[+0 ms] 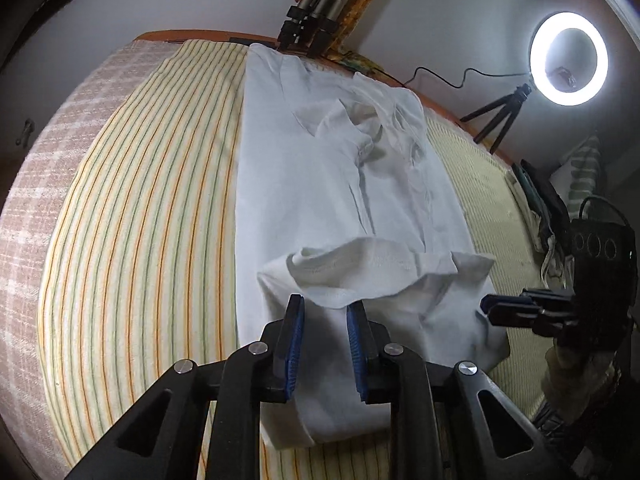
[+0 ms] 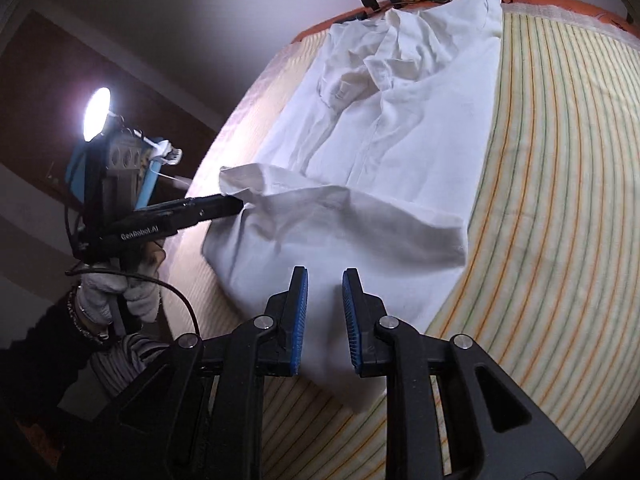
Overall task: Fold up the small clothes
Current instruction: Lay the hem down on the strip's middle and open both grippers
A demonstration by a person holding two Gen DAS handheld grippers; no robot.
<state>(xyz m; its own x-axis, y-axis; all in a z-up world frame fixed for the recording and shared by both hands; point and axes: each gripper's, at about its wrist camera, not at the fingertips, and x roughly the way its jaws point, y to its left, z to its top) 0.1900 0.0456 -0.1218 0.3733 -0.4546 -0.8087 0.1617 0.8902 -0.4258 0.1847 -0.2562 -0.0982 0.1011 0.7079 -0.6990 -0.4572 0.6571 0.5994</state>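
A white shirt (image 1: 340, 200) lies lengthwise on a striped yellow bed cover (image 1: 140, 220), collar at the far end. Its near hem is partly turned over into a loose fold (image 1: 360, 272). My left gripper (image 1: 324, 312) is open just above the near part of the shirt, holding nothing. In the right wrist view the shirt (image 2: 400, 140) runs away from my right gripper (image 2: 325, 280), which is open and empty over the near hem. The left gripper (image 2: 236, 205) shows there at the shirt's left edge beside the turned-over fold (image 2: 360, 216). The right gripper (image 1: 490, 306) shows at the shirt's right edge.
A lit ring light (image 1: 568, 58) on a small tripod stands past the bed's far right edge. Tripod legs (image 1: 308, 28) stand at the far end by the collar. A plaid blanket (image 1: 36, 200) borders the cover on the left. Clutter (image 1: 552, 208) lies at the right.
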